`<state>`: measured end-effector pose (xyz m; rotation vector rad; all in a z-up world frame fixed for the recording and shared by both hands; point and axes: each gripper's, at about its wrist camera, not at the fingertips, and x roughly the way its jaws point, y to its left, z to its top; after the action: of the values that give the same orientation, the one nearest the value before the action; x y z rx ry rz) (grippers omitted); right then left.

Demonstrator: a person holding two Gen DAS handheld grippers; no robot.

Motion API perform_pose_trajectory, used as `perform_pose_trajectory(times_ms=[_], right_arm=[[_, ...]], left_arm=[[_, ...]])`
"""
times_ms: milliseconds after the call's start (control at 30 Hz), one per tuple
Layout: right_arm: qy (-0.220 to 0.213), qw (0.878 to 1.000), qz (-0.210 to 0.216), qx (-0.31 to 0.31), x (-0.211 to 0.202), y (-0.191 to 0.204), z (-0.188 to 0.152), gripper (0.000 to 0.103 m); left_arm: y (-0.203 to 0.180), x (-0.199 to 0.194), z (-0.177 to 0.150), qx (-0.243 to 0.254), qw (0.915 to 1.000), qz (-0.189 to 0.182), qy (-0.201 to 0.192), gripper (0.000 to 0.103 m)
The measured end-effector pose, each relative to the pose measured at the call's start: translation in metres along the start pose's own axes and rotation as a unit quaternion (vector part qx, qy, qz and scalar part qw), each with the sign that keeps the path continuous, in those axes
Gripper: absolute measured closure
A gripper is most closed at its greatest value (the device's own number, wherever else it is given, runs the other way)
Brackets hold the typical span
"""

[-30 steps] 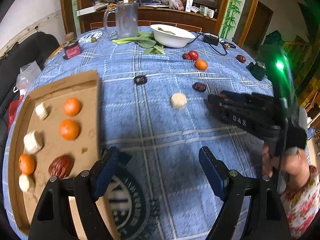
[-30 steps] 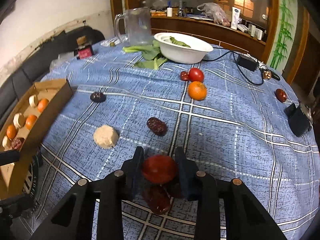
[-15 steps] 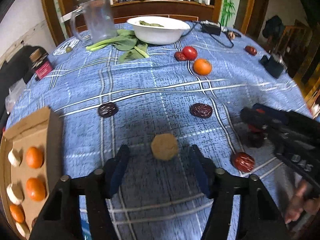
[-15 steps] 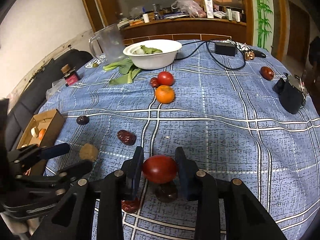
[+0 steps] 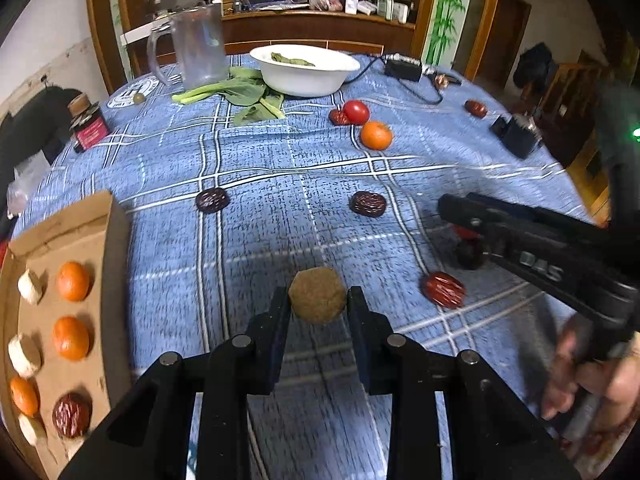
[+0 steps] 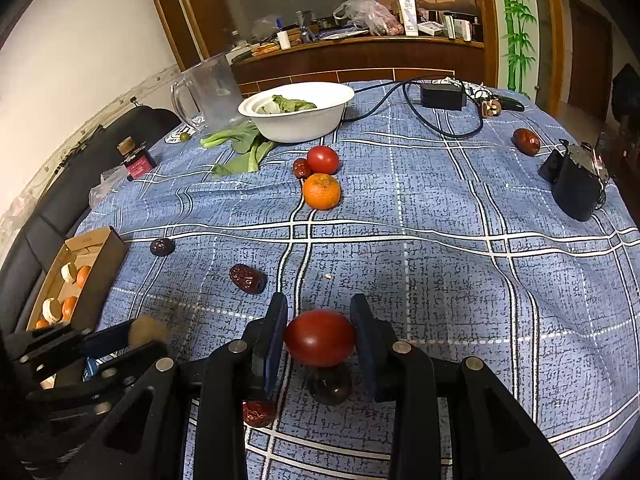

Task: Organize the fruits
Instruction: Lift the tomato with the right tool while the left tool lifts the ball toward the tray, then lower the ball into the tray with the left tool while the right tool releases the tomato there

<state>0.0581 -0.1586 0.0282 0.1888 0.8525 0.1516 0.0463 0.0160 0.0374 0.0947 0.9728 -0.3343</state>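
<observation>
My left gripper (image 5: 318,305) points down at the blue checked tablecloth, and its jaws are closing on a round brown fruit (image 5: 318,294), with both pads touching its sides. A red tomato (image 6: 320,338) is held above the cloth by my right gripper (image 6: 320,332), which is shut on it. Left of the left gripper lies an open cardboard box (image 5: 116,248) with oranges, white pieces and a red date inside. Loose on the cloth are dark dates (image 5: 212,200) (image 5: 368,203), a red date (image 5: 443,289), an orange (image 5: 376,135) and another tomato (image 5: 356,111).
At the far side stand a white bowl (image 5: 308,76) with greens, a clear jug (image 5: 200,48) and loose leafy stalks (image 5: 240,92). A black adapter with its cable (image 6: 442,96) and a black device (image 6: 576,184) sit at the right. A small bottle (image 5: 90,128) stands far left.
The left gripper moved from beside the box to the brown fruit and narrowed its jaws around it. The right gripper, still holding the tomato, rolled a little and then stayed put.
</observation>
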Motion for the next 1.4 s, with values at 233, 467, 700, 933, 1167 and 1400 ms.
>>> perform_pose_trajectory(times_ms=[233,467,700,933,1167,1400], right_arm=[[-0.004,1.0,0.01,0.008,-0.002,-0.002,-0.001,0.069],[-0.009,0.999,0.024,0.019,-0.004,-0.003,-0.001,0.069],[-0.013,0.998,0.046,0.048,-0.006,-0.005,-0.005,0.069],[-0.008,0.991,0.098,0.095,-0.019,0.0,-0.02,0.068],[-0.014,0.988,0.12,0.094,-0.048,0.032,-0.041,0.068],[-0.006,0.985,0.17,0.036,-0.07,0.113,-0.05,0.068]], left_arm=[[0.01,-0.042,-0.022,-0.018,0.9991,-0.021,-0.031,0.075],[0.019,-0.07,-0.045,-0.024,0.9985,-0.014,-0.047,0.075],[0.039,-0.083,-0.066,-0.051,0.9971,-0.023,-0.051,0.075],[0.087,-0.104,-0.083,-0.106,0.9919,-0.028,-0.065,0.075],[0.142,-0.122,-0.109,-0.149,0.9858,-0.009,-0.076,0.075],[0.186,-0.128,-0.136,-0.185,0.9797,0.042,-0.065,0.075]])
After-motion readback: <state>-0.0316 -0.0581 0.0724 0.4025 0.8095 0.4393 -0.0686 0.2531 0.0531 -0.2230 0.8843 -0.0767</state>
